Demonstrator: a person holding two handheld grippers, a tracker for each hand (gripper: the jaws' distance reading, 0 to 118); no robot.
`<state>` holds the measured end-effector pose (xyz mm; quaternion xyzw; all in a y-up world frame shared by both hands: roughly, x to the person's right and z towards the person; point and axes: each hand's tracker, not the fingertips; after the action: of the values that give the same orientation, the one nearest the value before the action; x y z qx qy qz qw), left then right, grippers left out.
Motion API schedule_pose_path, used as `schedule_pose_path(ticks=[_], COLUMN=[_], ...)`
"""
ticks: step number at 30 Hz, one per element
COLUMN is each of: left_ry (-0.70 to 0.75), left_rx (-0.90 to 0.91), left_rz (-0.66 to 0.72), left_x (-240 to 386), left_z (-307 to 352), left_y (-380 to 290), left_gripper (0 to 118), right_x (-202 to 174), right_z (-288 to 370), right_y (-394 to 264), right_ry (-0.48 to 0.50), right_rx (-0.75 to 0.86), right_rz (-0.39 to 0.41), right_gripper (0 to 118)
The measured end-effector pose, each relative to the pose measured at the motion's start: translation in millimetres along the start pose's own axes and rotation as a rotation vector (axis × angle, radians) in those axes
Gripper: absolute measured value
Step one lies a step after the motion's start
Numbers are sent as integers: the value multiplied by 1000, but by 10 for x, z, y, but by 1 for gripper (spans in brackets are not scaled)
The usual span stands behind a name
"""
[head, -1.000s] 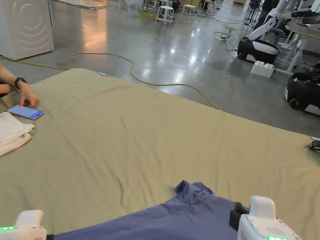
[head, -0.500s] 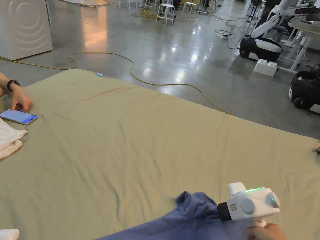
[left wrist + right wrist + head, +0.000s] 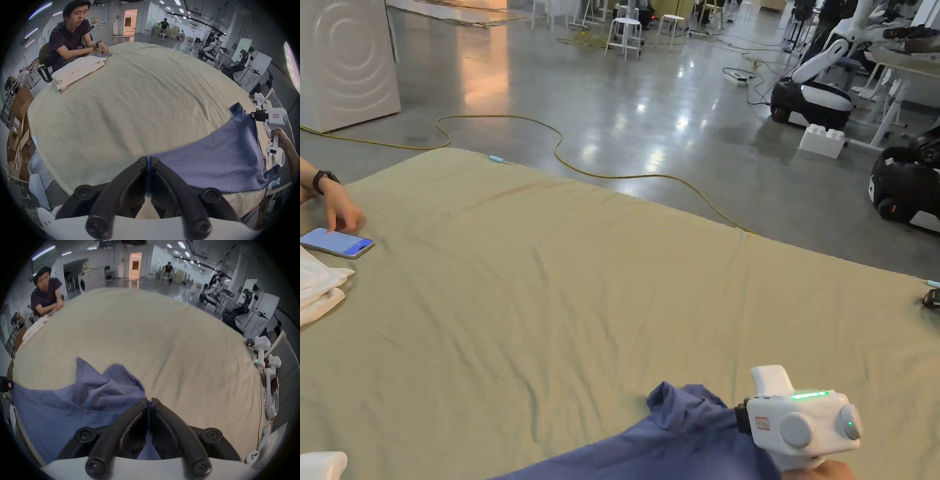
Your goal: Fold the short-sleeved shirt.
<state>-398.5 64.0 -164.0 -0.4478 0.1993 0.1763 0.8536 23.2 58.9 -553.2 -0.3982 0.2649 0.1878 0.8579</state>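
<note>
— What does the shirt look like right now?

— My blue short-sleeved shirt (image 3: 215, 164) is a soft, slate-blue knit, stretched in a broad sheet between my two grippers at the near edge of the worktop (image 3: 600, 294). Its top edge runs fairly taut from one gripper to the other, while the right-hand corner bunches into loose folds with a peak of cloth sticking up. The lower part hangs over the near edge.

— And your grippers?

— My left gripper (image 3: 148, 160) has its jaws closed down narrow on the shirt's left edge, blue fabric pinched in the slit between them. My right gripper (image 3: 149, 400) is likewise clamped on the crumpled right corner, cloth showing between its jaws. From my head view the white body of the right gripper sits beside the bunched fabric with a green light on top.

— What lies around it?

— The worktop is covered with a wrinkled pale-green sheet. Far off at the left, a folded white garment (image 3: 78, 71) lies beside a phone (image 3: 336, 242), with another person's hand (image 3: 342, 209) touching it. A yellow cable (image 3: 562, 156) snakes over the grey floor beyond.
</note>
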Motion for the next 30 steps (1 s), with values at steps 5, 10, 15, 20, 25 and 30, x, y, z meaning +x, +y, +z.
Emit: schedule_pose_path(ticks=[5, 10, 15, 20, 25, 30], left_ry=[-64, -118, -131, -169, -175, -172], left_rx=[118, 258, 406, 525, 621, 676], left_rz=[-24, -95, -159, -185, -248, -264], left_x=[71, 289, 451, 752, 1124, 1475], left_z=[284, 702, 1061, 1513, 1926, 2225], left_y=[235, 656, 1336, 2155, 2881, 3483], left_gripper=[5, 5, 5, 5, 5, 5], right_x=[20, 175, 443, 752, 965, 1162], right_z=[747, 1644, 2542, 3328, 3821, 4105], right_y=[120, 284, 469, 667, 940, 1343], right_ry=[-27, -109, -206, -285, -346, -399], right_rx=[140, 327, 485, 614, 678, 710], right_rz=[21, -14, -33, -95, -114, -134], right_gripper=[3, 3, 3, 3, 3, 3])
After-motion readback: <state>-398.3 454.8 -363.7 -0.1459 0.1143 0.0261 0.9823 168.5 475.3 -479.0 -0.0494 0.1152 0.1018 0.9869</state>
